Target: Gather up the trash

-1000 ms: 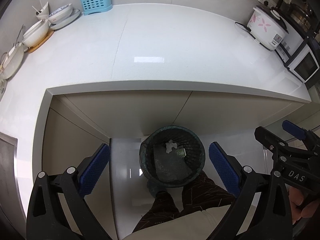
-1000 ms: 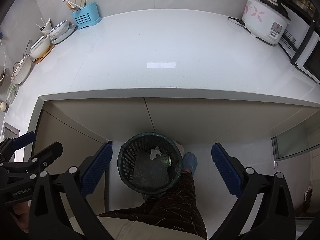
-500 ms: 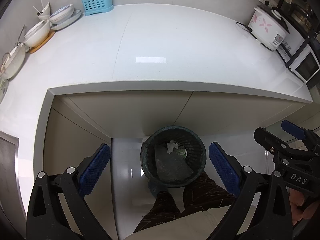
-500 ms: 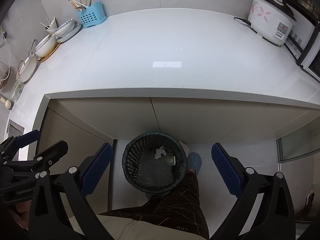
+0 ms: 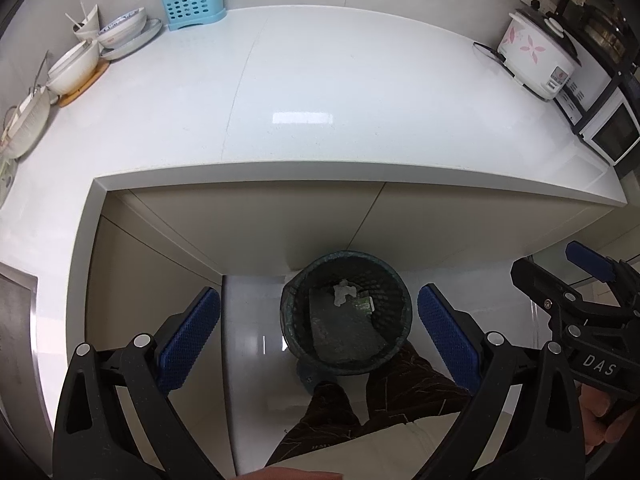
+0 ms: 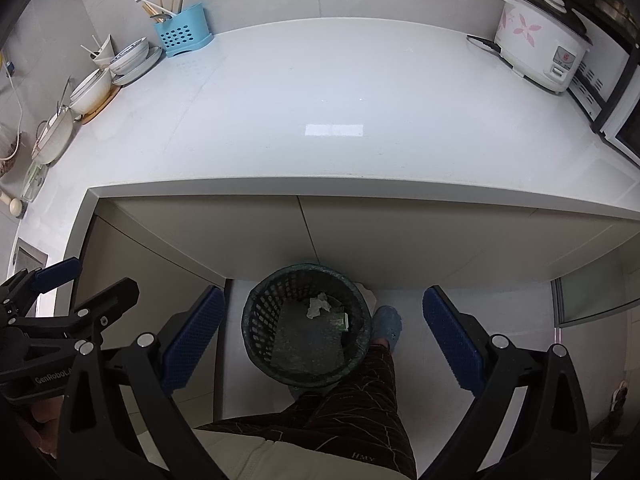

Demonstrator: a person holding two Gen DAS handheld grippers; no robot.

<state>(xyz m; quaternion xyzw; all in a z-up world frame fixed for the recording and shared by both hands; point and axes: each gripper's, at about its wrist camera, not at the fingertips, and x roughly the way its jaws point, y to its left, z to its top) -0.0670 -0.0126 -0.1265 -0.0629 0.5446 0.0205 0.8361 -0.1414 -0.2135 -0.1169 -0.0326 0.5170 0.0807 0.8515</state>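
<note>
A dark mesh trash basket point(image 5: 402, 316) stands on the floor below the counter edge; it also shows in the right wrist view point(image 6: 256, 320). Inside lie a crumpled white paper point(image 5: 343, 292) point(image 6: 318, 305) and a small green wrapper point(image 5: 363, 303) point(image 6: 340, 321). My left gripper point(image 5: 318, 336) is open and empty, held high above the basket. My right gripper point(image 6: 324, 338) is open and empty too, above the basket. The right gripper also appears in the left wrist view point(image 5: 580, 284), and the left gripper in the right wrist view point(image 6: 60, 296).
A white L-shaped counter point(image 5: 320, 92) spans the view. Bowls and plates point(image 5: 96, 48) and a blue utensil holder point(image 5: 192, 2) stand at its back left. A rice cooker point(image 5: 536, 56) and a microwave point(image 5: 608, 128) stand at the right. The person's legs point(image 6: 352, 392) are beside the basket.
Both grippers have risen and tilted slightly up; more of the back wall and counter shows. Both stay open and empty.
</note>
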